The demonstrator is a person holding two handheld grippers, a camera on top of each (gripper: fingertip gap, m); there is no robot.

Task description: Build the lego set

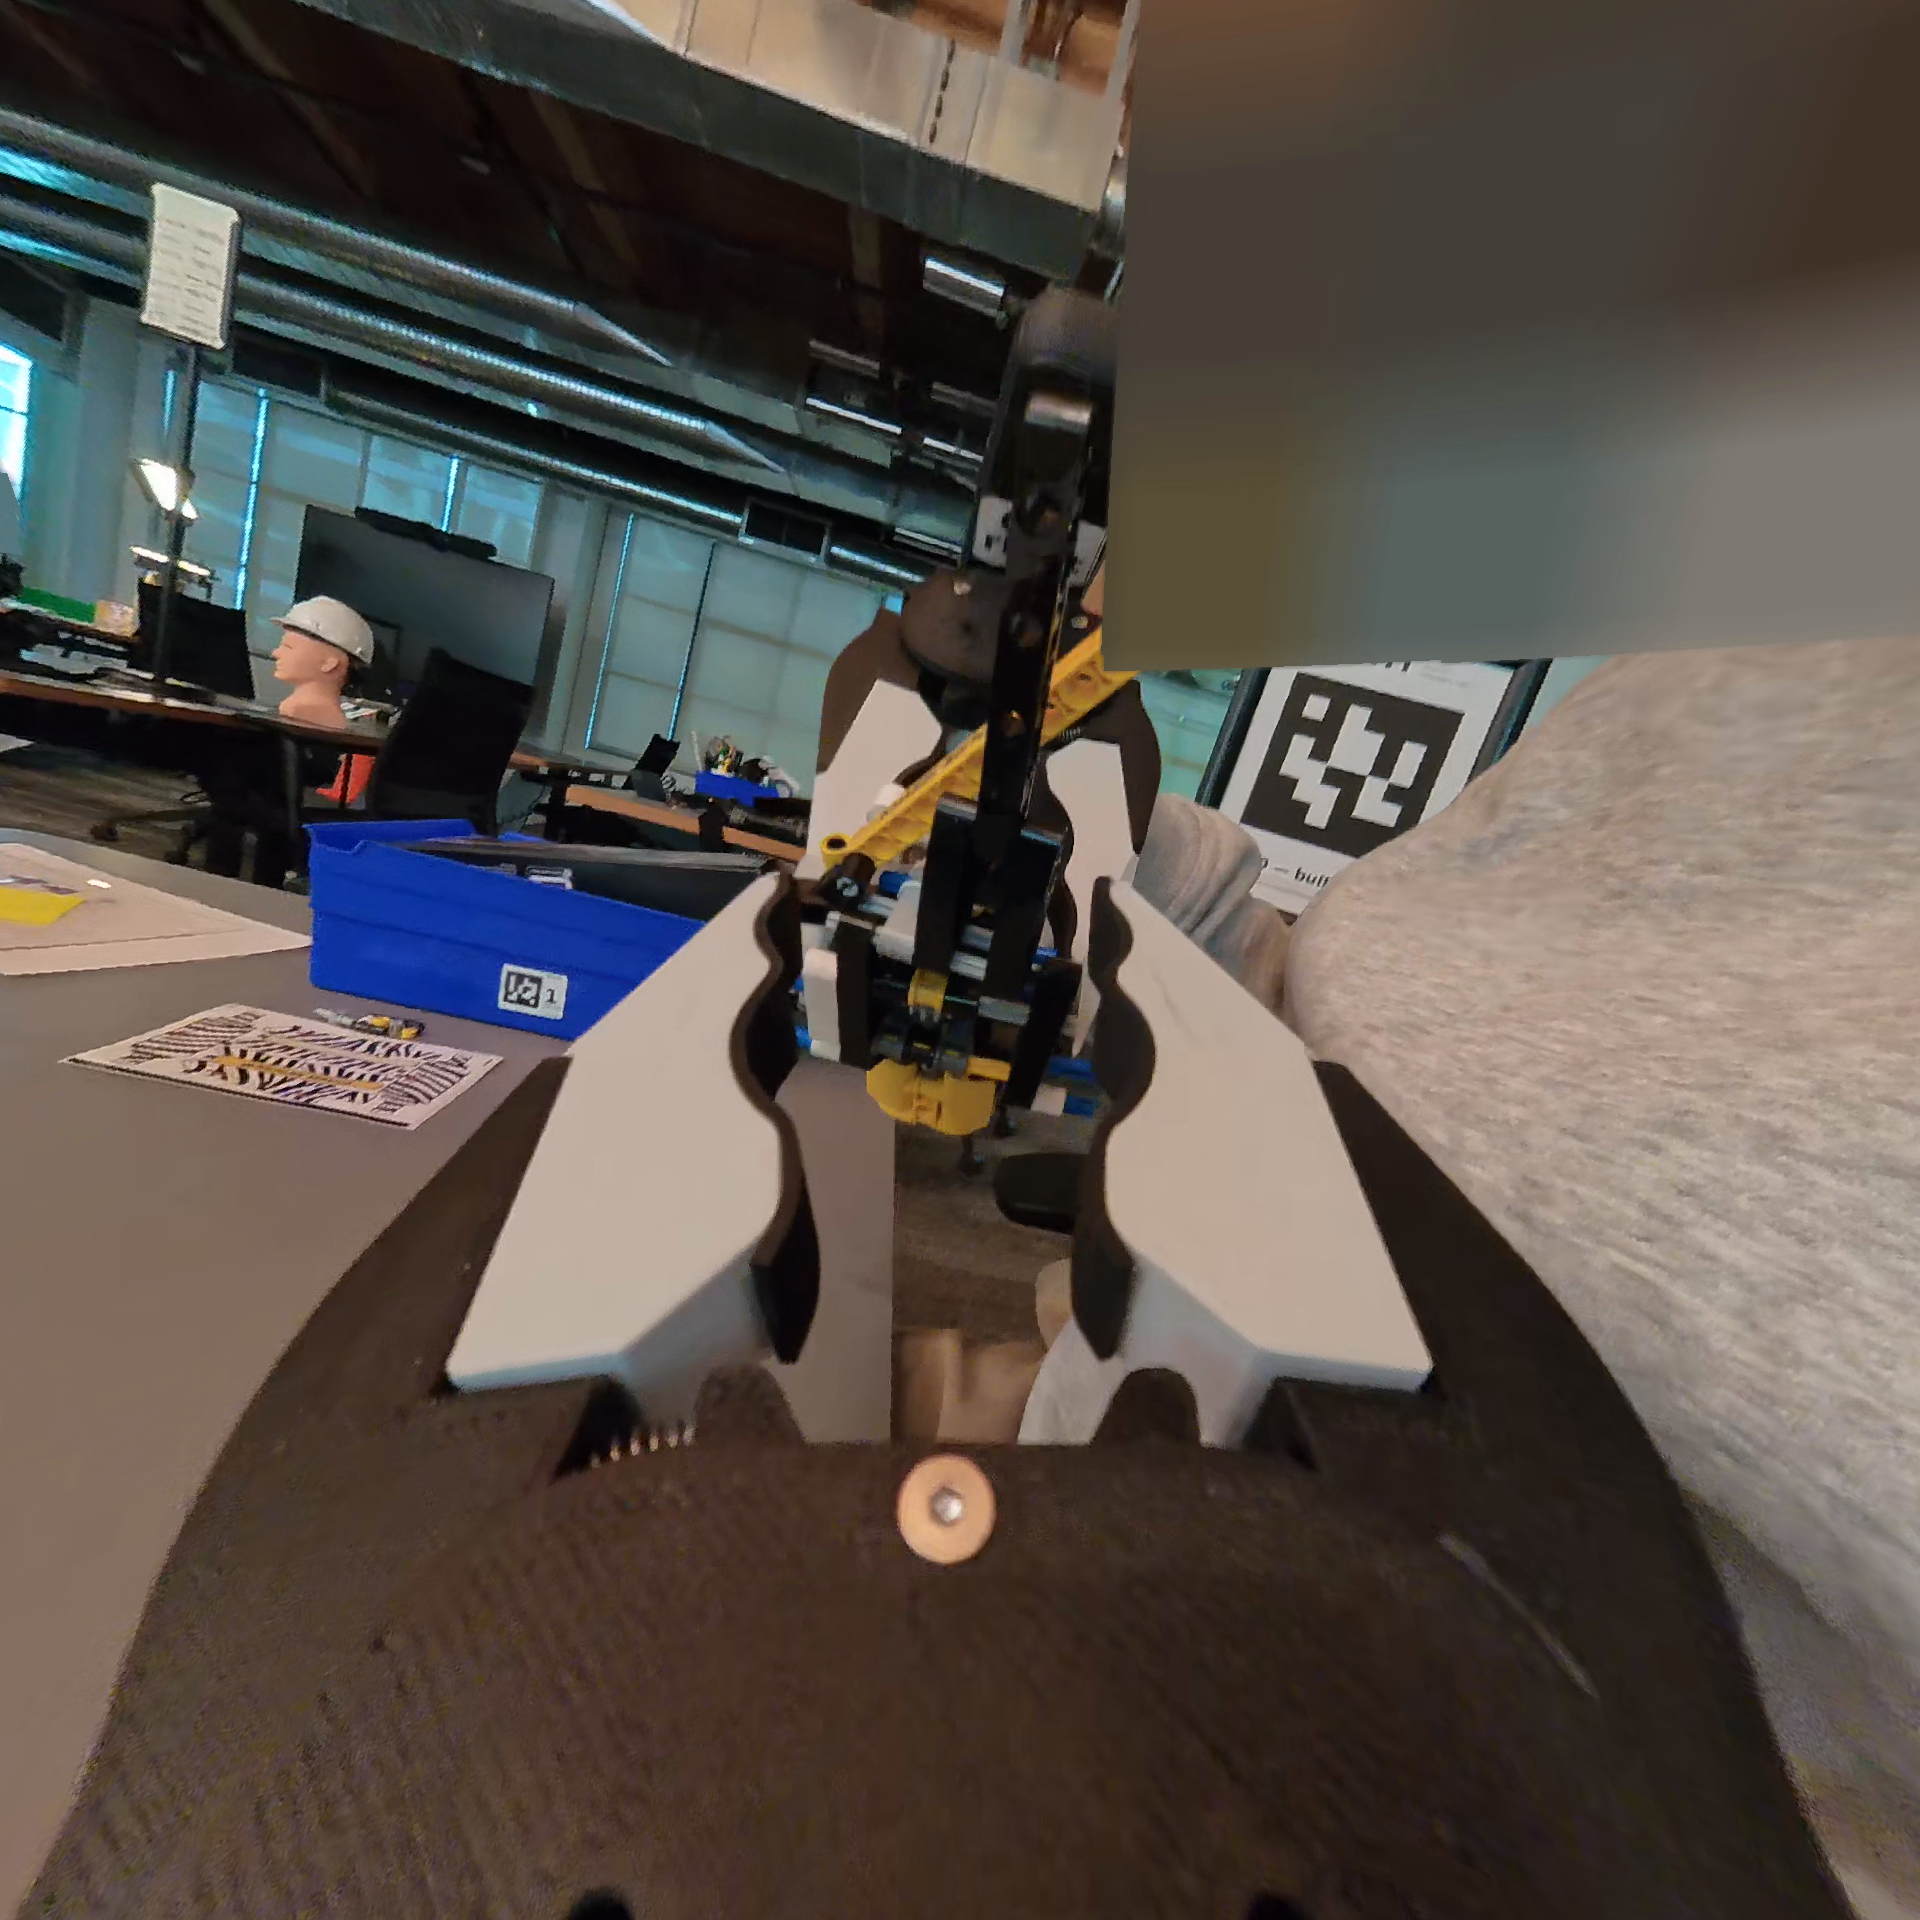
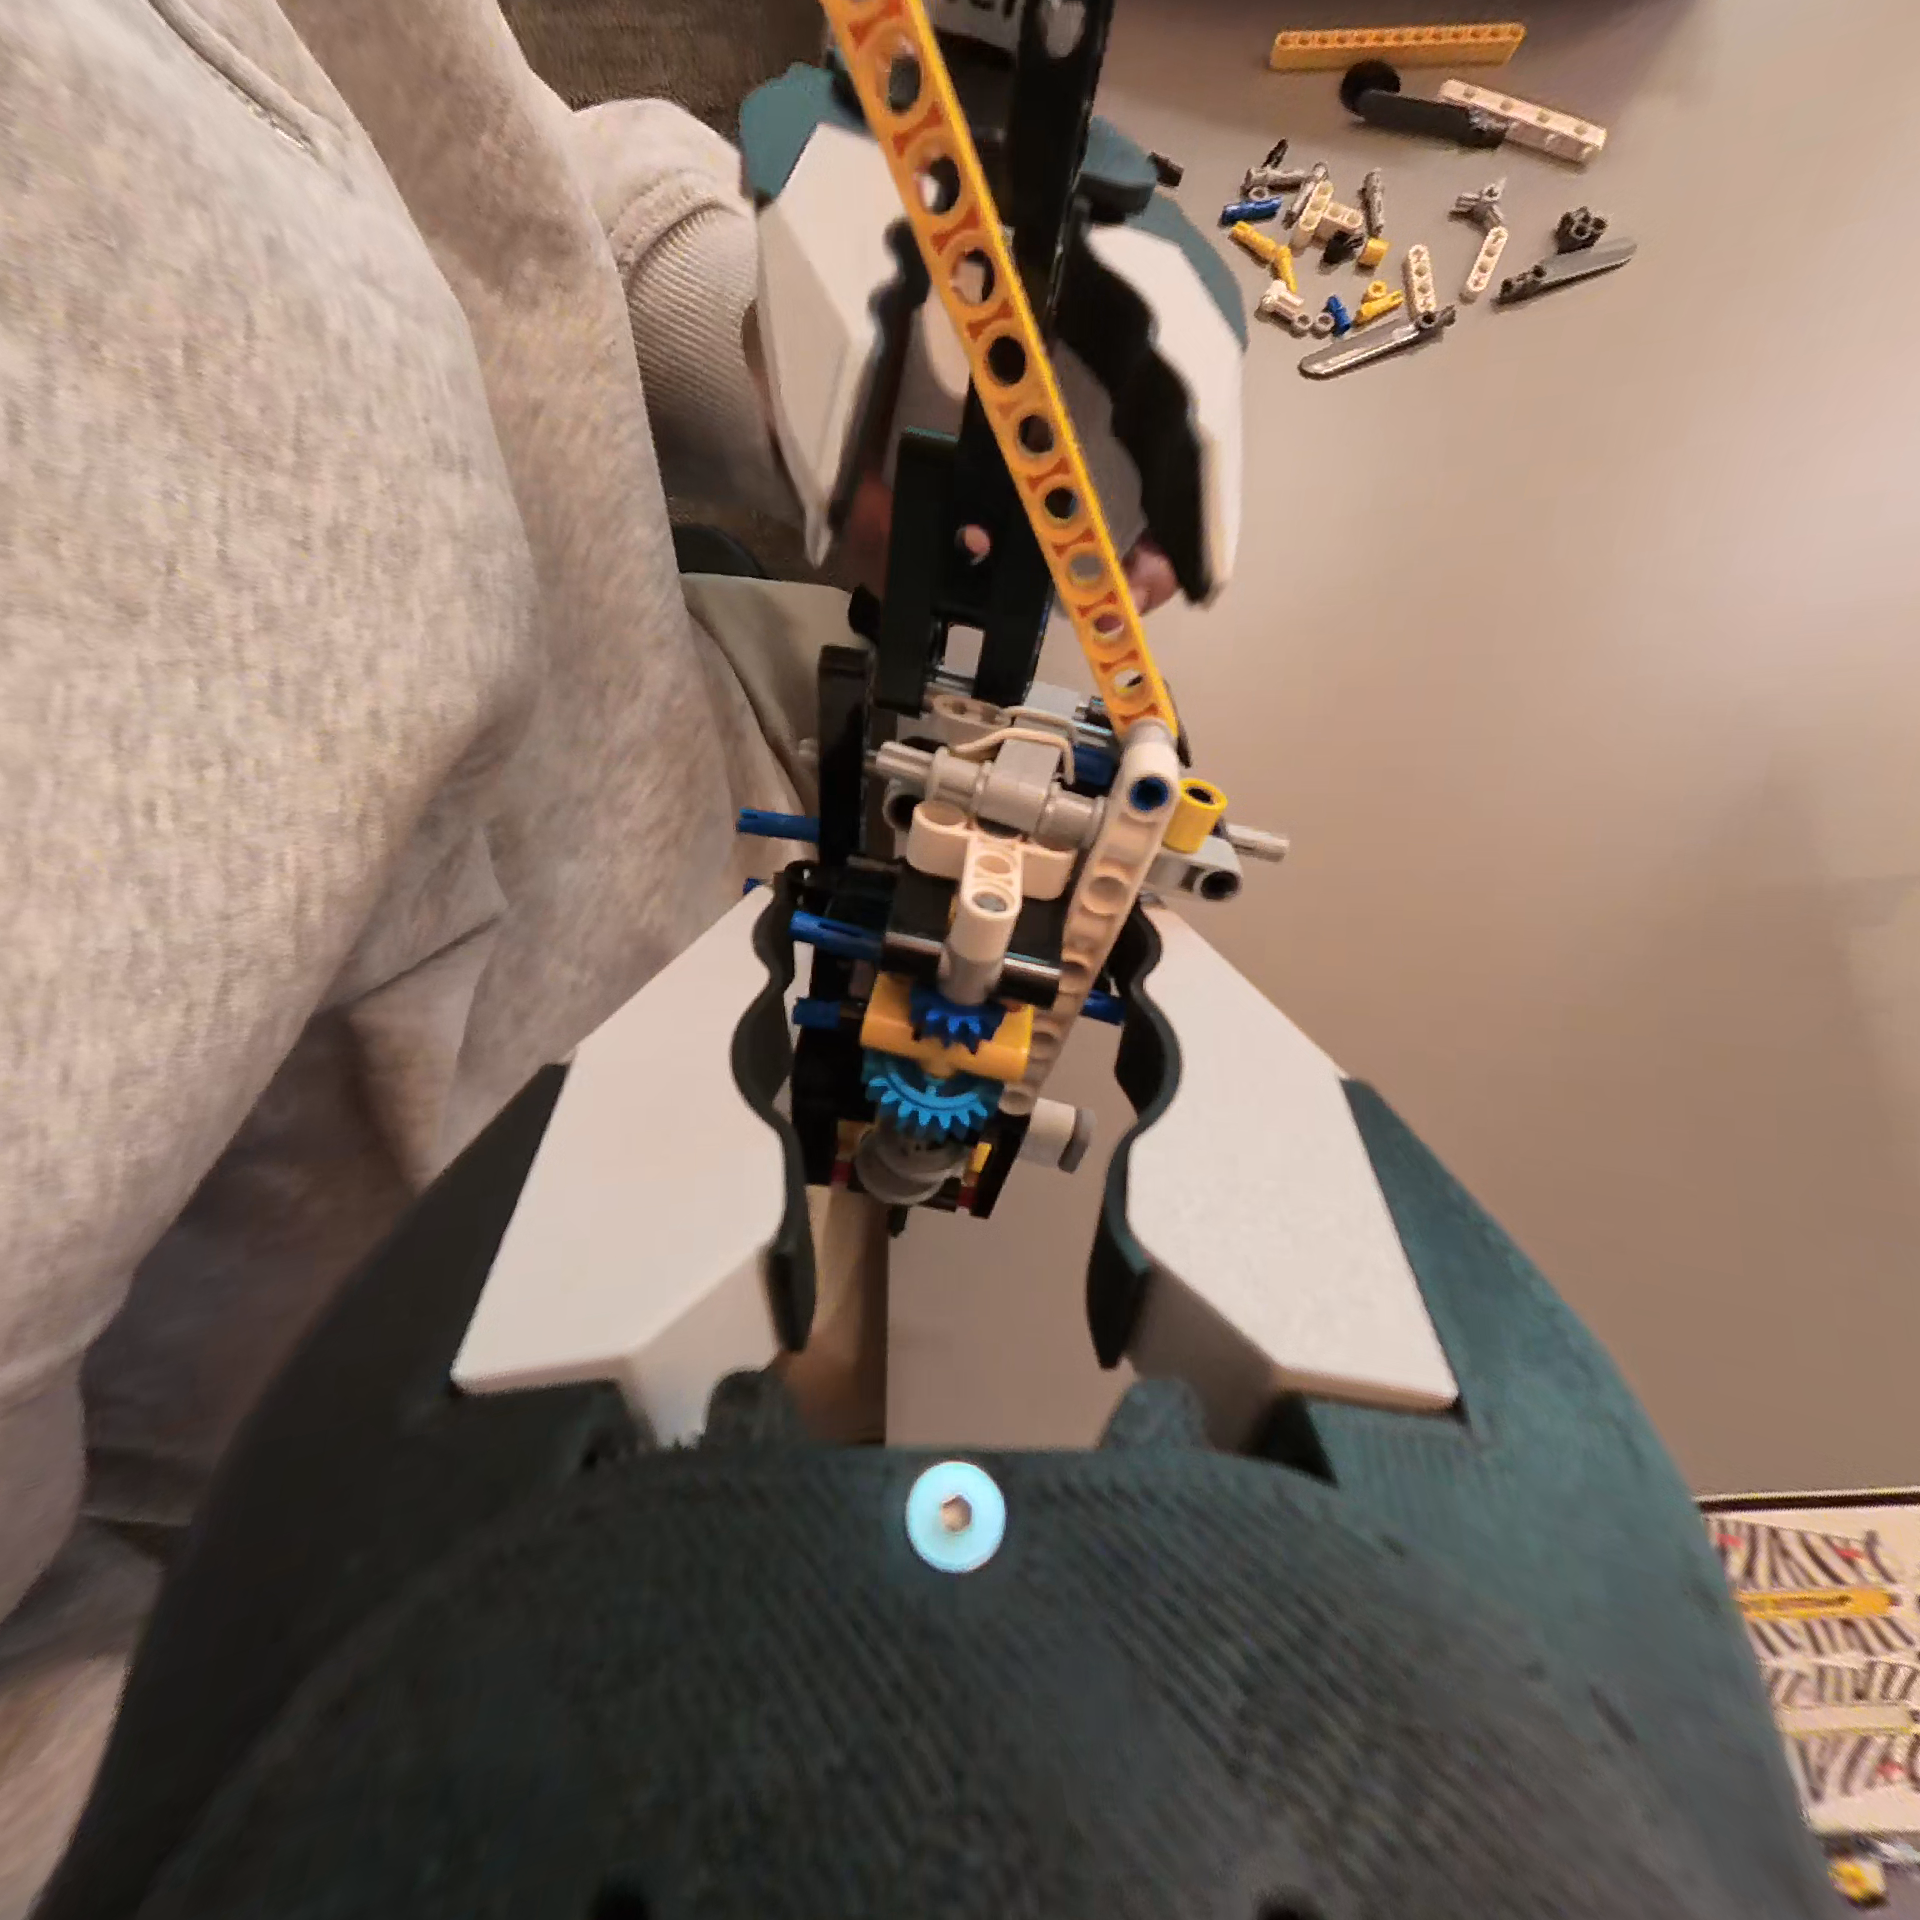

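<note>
A lego assembly (image 2: 966,852) of black frames, white and grey beams, blue gears and a yellow block is held in the air between both grippers. A long yellow holed beam (image 2: 997,343) sticks out of it at a slant. My right gripper (image 2: 956,914) is shut on the gear end. My left gripper (image 2: 1018,561) comes from the opposite side, blurred, its fingers around the black frame and yellow beam. In the left wrist view my left gripper (image 1: 940,899) has the assembly (image 1: 925,1091) filling the gap at its tips. The right gripper (image 1: 977,810) shows behind it.
A person's grey sweatshirt (image 2: 260,623) is close on one side (image 1: 1610,1039). On the grey table (image 2: 1558,831) lie several loose lego parts (image 2: 1382,260), another yellow beam (image 2: 1392,47) and a striped sticker sheet (image 1: 291,1060). A blue bin (image 1: 436,914) stands behind it.
</note>
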